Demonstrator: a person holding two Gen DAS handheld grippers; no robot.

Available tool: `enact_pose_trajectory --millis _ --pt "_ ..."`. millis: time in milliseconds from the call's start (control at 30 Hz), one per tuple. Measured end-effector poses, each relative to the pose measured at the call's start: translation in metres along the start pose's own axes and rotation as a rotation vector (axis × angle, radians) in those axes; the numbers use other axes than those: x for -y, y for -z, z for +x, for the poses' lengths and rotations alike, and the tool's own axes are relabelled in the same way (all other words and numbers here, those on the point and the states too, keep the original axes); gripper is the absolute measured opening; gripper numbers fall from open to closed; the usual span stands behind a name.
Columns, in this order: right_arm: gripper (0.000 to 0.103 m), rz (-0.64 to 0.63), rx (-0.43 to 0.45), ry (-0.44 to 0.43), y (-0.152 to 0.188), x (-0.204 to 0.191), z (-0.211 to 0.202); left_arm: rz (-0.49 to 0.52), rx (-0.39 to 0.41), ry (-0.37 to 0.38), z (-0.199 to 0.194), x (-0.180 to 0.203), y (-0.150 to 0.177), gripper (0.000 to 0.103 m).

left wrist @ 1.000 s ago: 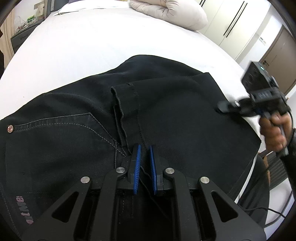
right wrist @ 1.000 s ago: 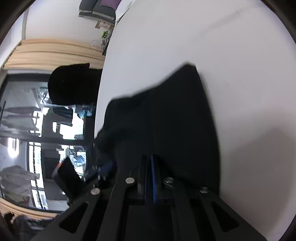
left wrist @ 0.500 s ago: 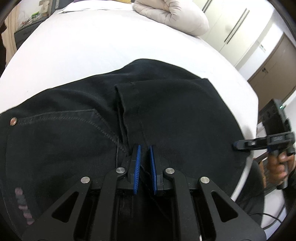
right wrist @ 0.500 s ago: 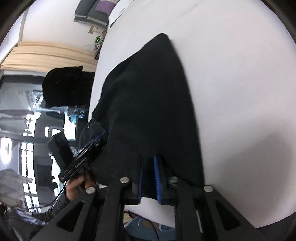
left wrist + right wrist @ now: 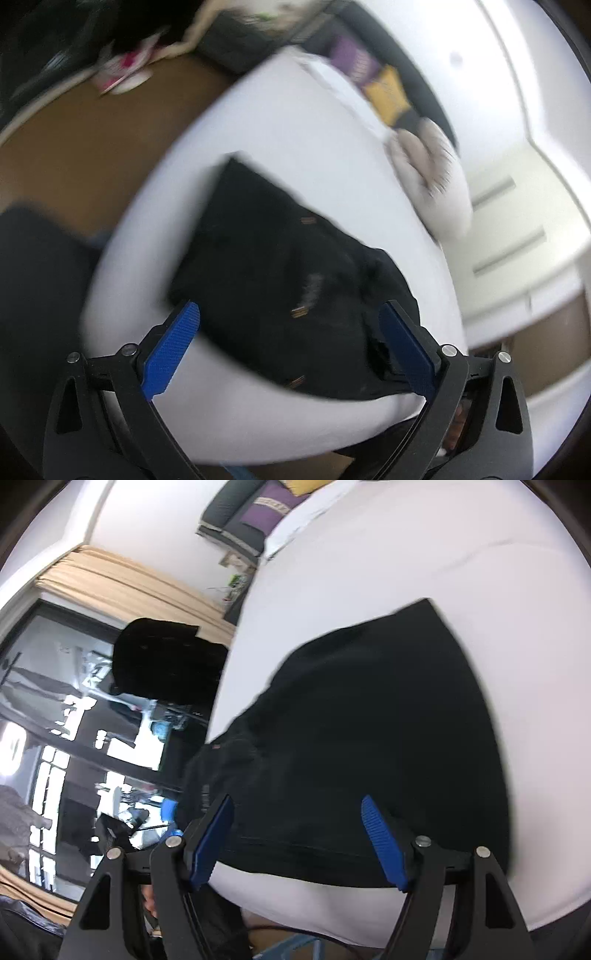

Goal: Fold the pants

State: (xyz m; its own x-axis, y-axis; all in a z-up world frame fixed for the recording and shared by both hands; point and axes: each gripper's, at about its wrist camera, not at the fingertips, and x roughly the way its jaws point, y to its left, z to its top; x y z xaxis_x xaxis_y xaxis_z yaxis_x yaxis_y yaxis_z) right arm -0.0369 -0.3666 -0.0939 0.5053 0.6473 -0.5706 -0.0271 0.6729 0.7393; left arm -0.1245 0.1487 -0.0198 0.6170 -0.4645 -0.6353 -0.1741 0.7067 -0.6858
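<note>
While both hand-held grippers, left (image 5: 291,347) and right (image 5: 299,838), hang spread and empty, the folded pants (image 5: 369,738) lie just ahead on the bed (image 5: 406,546), long axis running near to far.

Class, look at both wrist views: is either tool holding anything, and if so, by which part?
Nothing is held. The left tool and right tool both stand wide open above the folded black pants, which lie on the white bed.

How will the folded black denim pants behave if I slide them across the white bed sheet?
The folded black denim pants look floppy: one end bunches in loose wrinkles, so pushing would probably crumple the layers rather than move them whole. The white bed sheet looks soft, so it would likely drag and ruck. Both the left gripper and right gripper stand open.
</note>
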Motion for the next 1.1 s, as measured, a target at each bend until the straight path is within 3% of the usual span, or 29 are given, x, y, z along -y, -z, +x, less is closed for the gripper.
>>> enact_pose_trajectory --millis 100,200,300,433,567,767,833,933,1000,1100 --pt "0.074 -0.038 -0.012 -0.032 -0.005 -0.018 0.01 -0.148 0.006 0.03 -0.008 -0.031 0.001 0.099" --pt "0.064 -0.053 -0.02 -0.03 -0.011 -0.027 0.017 -0.245 -0.051 0.1 0.003 -0.044 0.007 0.099" --pt "0.043 -0.063 -0.026 -0.012 -0.013 -0.037 0.022 -0.304 -0.108 0.138 0.018 -0.052 0.012 0.097" --pt "0.025 -0.07 -0.062 0.028 -0.015 -0.042 0.035 -0.374 -0.088 0.176 0.028 -0.065 0.01 0.097" --pt "0.014 -0.095 -0.089 0.019 -0.024 -0.053 0.051 -0.391 -0.072 0.193 0.044 -0.072 0.011 0.097" --pt "0.012 -0.152 -0.184 0.027 -0.037 -0.08 0.098 -0.447 -0.057 0.222 0.053 -0.077 0.006 0.096" --pt "0.012 -0.154 -0.219 0.038 -0.039 -0.083 0.116 -0.472 -0.059 0.246 0.057 -0.08 0.002 0.089" --pt "0.012 -0.15 -0.27 0.052 -0.041 -0.084 0.14 -0.531 -0.079 0.275 0.062 -0.086 0.001 0.068" --pt "0.012 -0.148 -0.297 0.08 -0.041 -0.081 0.152 -0.54 -0.095 0.285 0.066 -0.088 0.001 0.049" --pt "0.012 -0.133 -0.326 0.139 -0.042 -0.074 0.164 -0.529 -0.115 0.265 0.069 -0.088 0.001 0.032"
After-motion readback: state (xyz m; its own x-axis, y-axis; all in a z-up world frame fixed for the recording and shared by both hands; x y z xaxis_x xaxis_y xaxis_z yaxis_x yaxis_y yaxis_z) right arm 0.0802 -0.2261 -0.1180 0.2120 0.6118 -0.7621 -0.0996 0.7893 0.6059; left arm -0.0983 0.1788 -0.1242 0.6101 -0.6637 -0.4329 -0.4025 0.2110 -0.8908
